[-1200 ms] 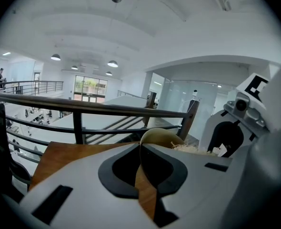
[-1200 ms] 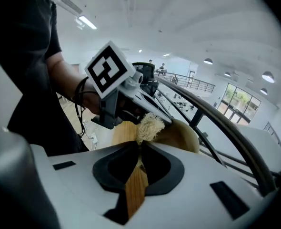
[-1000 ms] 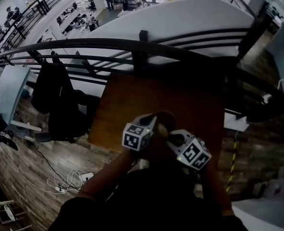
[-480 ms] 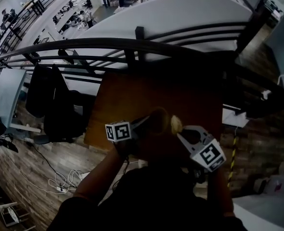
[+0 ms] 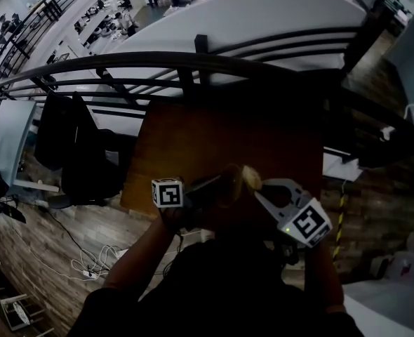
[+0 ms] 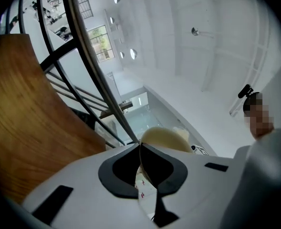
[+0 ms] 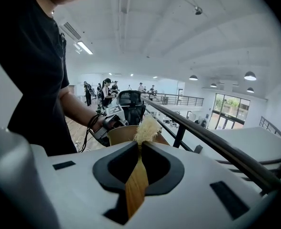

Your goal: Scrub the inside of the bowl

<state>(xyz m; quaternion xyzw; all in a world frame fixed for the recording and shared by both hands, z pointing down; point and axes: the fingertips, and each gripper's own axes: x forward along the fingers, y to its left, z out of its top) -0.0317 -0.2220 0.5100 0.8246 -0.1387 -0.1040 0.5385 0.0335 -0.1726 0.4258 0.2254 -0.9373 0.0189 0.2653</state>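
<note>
Both marker cubes had drawn apart since the earlier frames, the left one swinging out toward the tabletop's [image 5: 214,135] left edge and the right one dropping back toward its near edge, so the bowl [image 5: 228,182] now sat in plain view between them. It hung over the near part of the tabletop and looked to be lifted clear of the wood, though the dim head view did not settle that. The left claw [image 6: 140,151] was pinched almost fully together on the bowl's thin rim, which ran edge-on between the pads, with the pale body of the bowl swelling just beyond. The right claw [image 7: 139,149] was clamped on the flat wooden handle of a brush [image 7: 136,185], whose long axis ran straight out along the jaws to a tuft of pale bristles [image 7: 147,125]. The bowl lay directly ahead of that tuft, in line with the handle, its tan wall and rim just behind the bristles and the left claw at its far left side. Whether the bristles touched the inside could not be told. By my reading, the right hand was the working one, and a short push forward along the handle would bring the bristles into the bowl.
</note>
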